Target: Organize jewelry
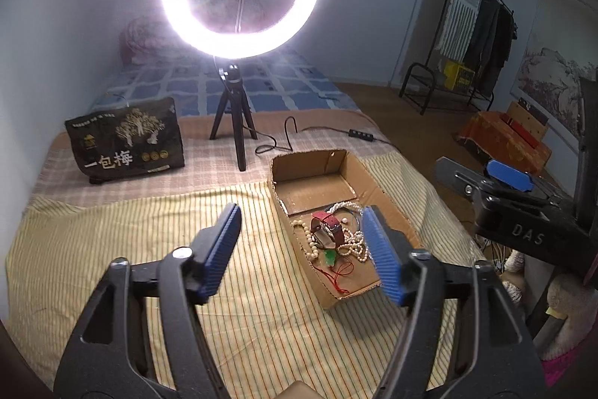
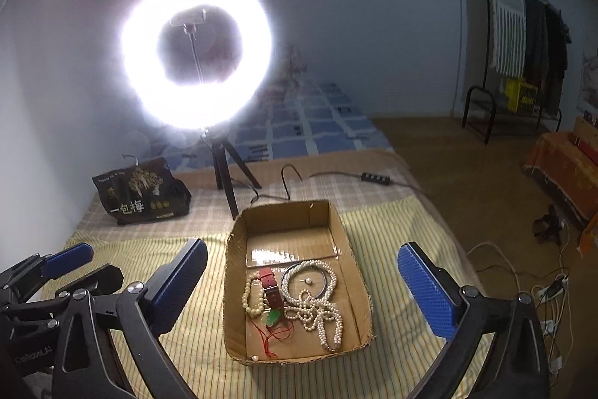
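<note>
Two grippers hang over the striped bedspread (image 2: 179,361), both with their jaws apart and nothing between the pads: the left gripper (image 1: 302,249) stands moderately wide, the right gripper (image 2: 302,290) very wide, and it frames the cardboard box (image 2: 230,287) in its own view. Neither touches the box or its contents.

All the jewelry lies in the near half of that shallow box, heaped together. A white pearl necklace (image 2: 317,313) is looped and doubled over itself; I judge it light, limp and slippery, likely to slide off flat pads unless several strands are pinched at once where they bunch. Just beside it on the left lies a cream bead bracelet (image 2: 252,298), a small closed loop, easier to take across one side. Between them sits a red-strapped watch (image 2: 271,290), the stiffest and probably heaviest piece; its strap gives the surest hold. A green pendant (image 2: 274,316) on thin red cord (image 2: 273,339) lies at the watch's near end; the stone could chip, so the cord or the pendant's flat faces seem the safer place. A thin dark bangle (image 2: 329,281) rings part of the pearls, and loose single pearls (image 2: 308,282) lie apart, awkward to pinch.

Because the strands overlap, lifting one may drag others.

Farther off stand a dark snack bag (image 2: 142,193) and a ring light (image 2: 194,51) on a tripod.
</note>
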`<action>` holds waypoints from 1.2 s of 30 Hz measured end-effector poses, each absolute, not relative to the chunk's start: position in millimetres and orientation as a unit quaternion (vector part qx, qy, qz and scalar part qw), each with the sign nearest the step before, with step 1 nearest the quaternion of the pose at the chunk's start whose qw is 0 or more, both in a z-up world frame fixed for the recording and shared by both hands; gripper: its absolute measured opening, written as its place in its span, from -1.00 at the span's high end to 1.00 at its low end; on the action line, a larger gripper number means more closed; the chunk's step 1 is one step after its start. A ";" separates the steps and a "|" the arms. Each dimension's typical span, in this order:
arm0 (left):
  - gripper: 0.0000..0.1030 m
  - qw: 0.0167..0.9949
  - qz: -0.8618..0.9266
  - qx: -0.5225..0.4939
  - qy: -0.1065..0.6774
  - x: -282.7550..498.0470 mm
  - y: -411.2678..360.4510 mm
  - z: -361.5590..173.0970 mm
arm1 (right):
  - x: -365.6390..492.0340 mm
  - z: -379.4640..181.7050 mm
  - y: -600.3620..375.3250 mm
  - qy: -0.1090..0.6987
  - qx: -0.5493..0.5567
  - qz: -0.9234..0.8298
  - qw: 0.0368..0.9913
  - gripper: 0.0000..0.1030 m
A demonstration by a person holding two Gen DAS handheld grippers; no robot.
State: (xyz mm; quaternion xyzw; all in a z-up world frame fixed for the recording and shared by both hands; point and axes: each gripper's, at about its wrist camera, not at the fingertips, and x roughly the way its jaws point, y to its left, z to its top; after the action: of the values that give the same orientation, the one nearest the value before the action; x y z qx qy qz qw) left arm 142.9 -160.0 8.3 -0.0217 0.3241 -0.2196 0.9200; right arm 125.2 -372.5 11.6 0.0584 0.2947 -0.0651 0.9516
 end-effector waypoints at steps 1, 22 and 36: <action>-0.38 0.921 -0.219 -0.022 0.322 140.1 -159.1 9.7 | 120.3 14.3 -370.8 0.289 0.055 -0.064 0.953 -0.99; -0.75 0.934 -0.189 -0.002 0.304 91.6 -148.2 15.2 | 56.9 41.0 -349.4 0.201 0.023 -0.088 0.975 -0.99; -1.00 0.957 -0.149 0.023 0.248 76.2 -142.4 20.7 | 55.0 38.6 -350.0 0.196 0.019 -0.092 0.976 -0.99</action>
State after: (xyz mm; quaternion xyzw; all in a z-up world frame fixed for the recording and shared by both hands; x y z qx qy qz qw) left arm 76.2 -142.4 20.7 0.0227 0.2475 -0.1494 0.9570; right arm 55.0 -350.0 38.6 0.0194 0.1965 -0.0916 0.9760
